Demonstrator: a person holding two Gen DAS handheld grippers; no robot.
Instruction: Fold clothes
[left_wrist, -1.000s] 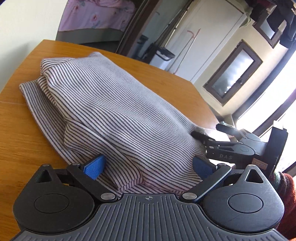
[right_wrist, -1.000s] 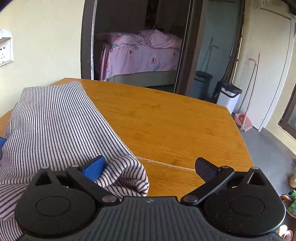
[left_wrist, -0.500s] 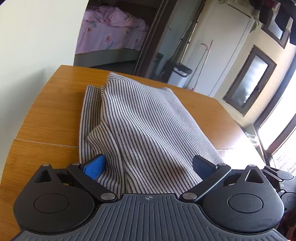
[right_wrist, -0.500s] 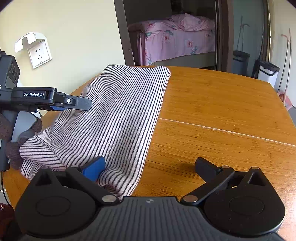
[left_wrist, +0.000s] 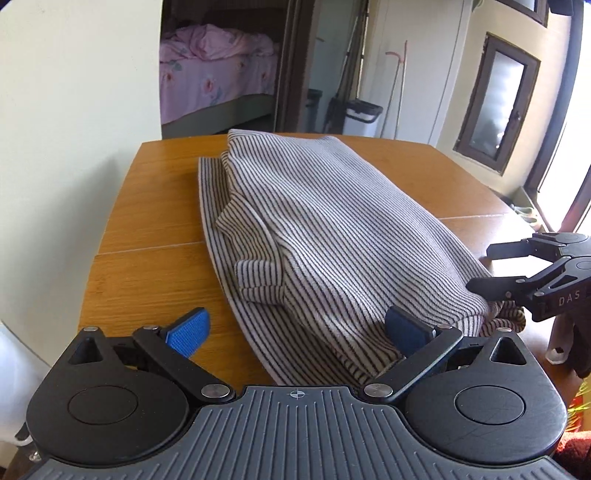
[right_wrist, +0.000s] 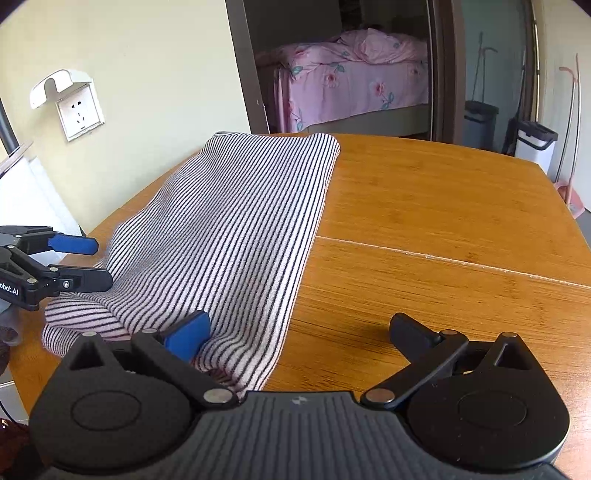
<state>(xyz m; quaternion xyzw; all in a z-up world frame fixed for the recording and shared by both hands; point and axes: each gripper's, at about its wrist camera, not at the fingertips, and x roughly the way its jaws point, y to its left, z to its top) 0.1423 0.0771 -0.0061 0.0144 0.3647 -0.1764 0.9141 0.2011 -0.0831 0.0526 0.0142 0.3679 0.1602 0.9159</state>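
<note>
The striped garment (left_wrist: 332, 229) lies folded lengthwise on the wooden table (left_wrist: 147, 229), running from the near edge toward the far edge, closer to the table's left half as the right wrist view shows it (right_wrist: 221, 229). A sleeve or cuff is tucked on its left side in the left wrist view, and a lower layer of fabric projects past the upper layer along that side.

Left gripper (left_wrist: 295, 332): jaws spread wide. The left blue pad (left_wrist: 189, 332) sits over bare table; the right pad lies on or against the near end of the garment. No fabric is pinched between the 2 fingers.

Right gripper (right_wrist: 299, 332): jaws spread wide. The left blue pad (right_wrist: 188, 334) rests against the near right corner of the garment; the right finger is over bare wood — clear of the cloth.

Each gripper appears in the other's view, at the near end of the garment: the right one (left_wrist: 491, 269) at the right edge, the left one (right_wrist: 92, 262) at the left edge — both with fingers apart.

Beyond the table, a doorway opens on a bed with pink floral bedding (right_wrist: 351, 74). A wall socket (right_wrist: 79, 112) is mounted on the left wall.
</note>
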